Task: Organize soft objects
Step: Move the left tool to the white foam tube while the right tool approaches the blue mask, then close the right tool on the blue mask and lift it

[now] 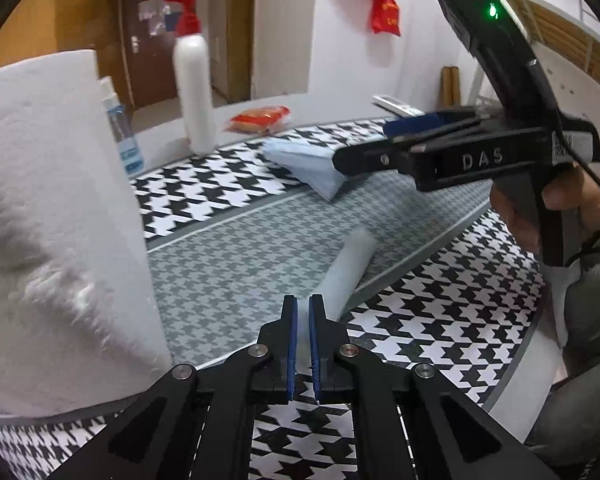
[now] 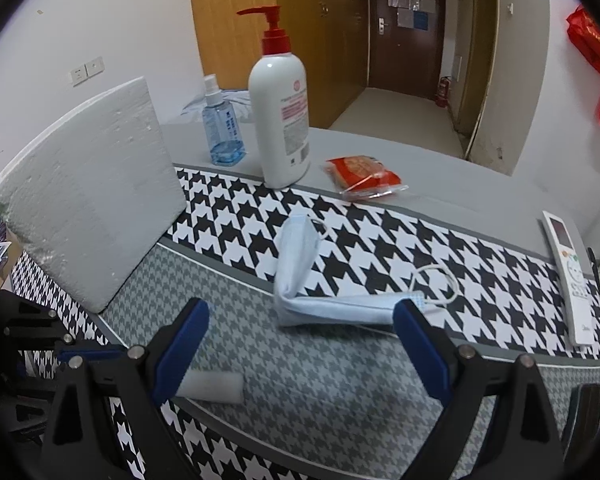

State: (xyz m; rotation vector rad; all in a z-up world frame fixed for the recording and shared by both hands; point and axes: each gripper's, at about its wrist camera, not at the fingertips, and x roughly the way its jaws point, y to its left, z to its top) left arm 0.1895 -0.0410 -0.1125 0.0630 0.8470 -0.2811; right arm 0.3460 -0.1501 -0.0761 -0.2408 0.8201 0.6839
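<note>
A pale blue face mask [image 2: 300,276], bent in an L shape, lies on the houndstooth cloth [image 2: 380,256]; it also shows in the left wrist view [image 1: 304,166]. A white foam tube [image 1: 348,270] lies on the grey centre of the cloth, also low in the right wrist view [image 2: 212,388]. My left gripper [image 1: 303,308] is shut on the near end of the foam tube. My right gripper [image 2: 302,320] is open and empty, hovering just short of the mask; in the left wrist view [image 1: 340,160] it sits over the mask. A big white foam block [image 2: 88,208] stands at the left.
A white pump bottle [image 2: 280,116], a blue spray bottle [image 2: 222,128] and a red snack packet [image 2: 362,176] stand at the back of the table. A white remote [image 2: 570,276] lies at the right edge. The foam block [image 1: 52,216] looms close on my left.
</note>
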